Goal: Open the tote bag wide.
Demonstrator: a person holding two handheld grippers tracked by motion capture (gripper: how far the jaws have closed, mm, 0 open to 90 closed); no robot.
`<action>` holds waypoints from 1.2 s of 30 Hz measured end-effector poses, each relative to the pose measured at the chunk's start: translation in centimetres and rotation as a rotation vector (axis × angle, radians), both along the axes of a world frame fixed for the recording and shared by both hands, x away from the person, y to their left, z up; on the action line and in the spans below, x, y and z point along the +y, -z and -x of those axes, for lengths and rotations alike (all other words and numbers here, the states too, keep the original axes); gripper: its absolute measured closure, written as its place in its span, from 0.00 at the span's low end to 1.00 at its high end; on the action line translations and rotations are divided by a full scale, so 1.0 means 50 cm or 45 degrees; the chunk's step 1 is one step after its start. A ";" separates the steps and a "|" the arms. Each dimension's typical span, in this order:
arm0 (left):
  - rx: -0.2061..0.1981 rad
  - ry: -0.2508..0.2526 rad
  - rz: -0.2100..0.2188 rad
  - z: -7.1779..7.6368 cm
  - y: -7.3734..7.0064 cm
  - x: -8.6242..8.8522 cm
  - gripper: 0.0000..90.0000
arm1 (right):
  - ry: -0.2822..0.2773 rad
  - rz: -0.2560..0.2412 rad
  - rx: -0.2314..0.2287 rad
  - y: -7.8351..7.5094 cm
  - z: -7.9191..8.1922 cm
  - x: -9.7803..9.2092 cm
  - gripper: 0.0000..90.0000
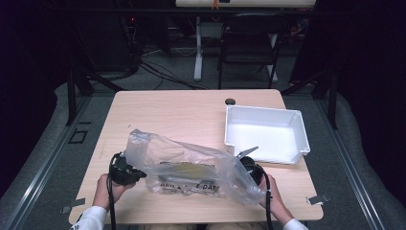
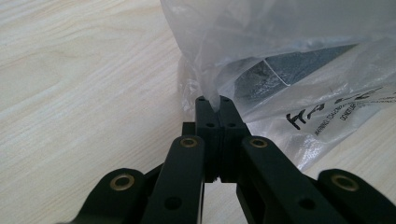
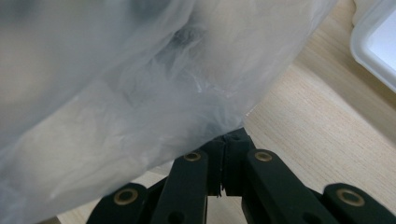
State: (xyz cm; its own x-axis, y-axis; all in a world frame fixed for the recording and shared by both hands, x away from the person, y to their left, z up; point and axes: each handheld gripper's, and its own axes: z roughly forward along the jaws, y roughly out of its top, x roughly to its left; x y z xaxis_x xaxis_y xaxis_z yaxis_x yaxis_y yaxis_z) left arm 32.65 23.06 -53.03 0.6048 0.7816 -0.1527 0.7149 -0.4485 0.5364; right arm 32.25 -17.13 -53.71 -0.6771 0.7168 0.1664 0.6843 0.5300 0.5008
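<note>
Grippers, left [image 2: 214, 108] and right [image 3: 227, 140], both pinching plastic bag [image 1: 191, 167] edges.

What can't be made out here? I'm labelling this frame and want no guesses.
- Contents of the plastic bag: high view, veiled by cloudy film.
- Bag's print: left gripper view, too small and cut off.
- Right gripper tips: right gripper view, draped by the bag.

Plastic bag [image 2: 327, 112] print reads "WARNING", rest unclear.
</note>
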 end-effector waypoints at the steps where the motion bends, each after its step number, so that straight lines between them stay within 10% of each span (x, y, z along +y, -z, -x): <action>1: 0.000 0.000 -0.001 0.000 0.000 0.000 1.00 | -0.001 0.000 0.001 0.000 0.000 0.000 0.99; 17: -0.023 0.011 -0.015 0.001 -0.003 0.003 1.00 | -0.022 -0.244 -0.142 -0.063 0.014 -0.034 0.71; 22: -0.048 0.011 -0.001 0.005 -0.008 -0.003 0.98 | -0.054 -0.328 -0.201 -0.081 0.025 -0.038 0.89; 29: -0.071 0.123 0.043 0.016 -0.030 -0.016 0.70 | -0.086 -0.336 -0.169 -0.076 0.030 -0.022 1.00; 30: -0.077 0.063 0.107 0.021 -0.026 -0.027 0.70 | -0.086 -0.336 -0.169 -0.076 0.030 -0.022 1.00; 36: -0.075 0.121 0.034 0.020 -0.027 -0.024 0.92 | -0.076 -0.327 -0.145 -0.059 0.031 -0.004 1.00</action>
